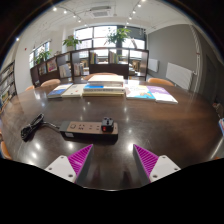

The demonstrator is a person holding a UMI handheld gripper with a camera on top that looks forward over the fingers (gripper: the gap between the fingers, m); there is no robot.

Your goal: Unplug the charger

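step: approach, nothing grabbed yet | gripper (113,160) fingers wide open | charger (32,127) plugged into power strip (90,127), mid-table (150,135) | next: swing toward charger, pinch it

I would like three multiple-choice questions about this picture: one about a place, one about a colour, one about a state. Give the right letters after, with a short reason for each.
1. Where does the power strip lie?
A. on the dark table, just ahead of the fingers
B. on the floor
C. on the shelf by the windows

2. What colour are the pads on the fingers?
A. green
B. magenta
C. yellow

3. How does the gripper stand?
A. shut on the power strip
B. shut on a cable
C. open, holding nothing

Key: 1 A, the strip rests on the table beyond the fingertips. 2 B, both pads show magenta. 3 C, a wide gap parts the fingers and only bare table lies between.
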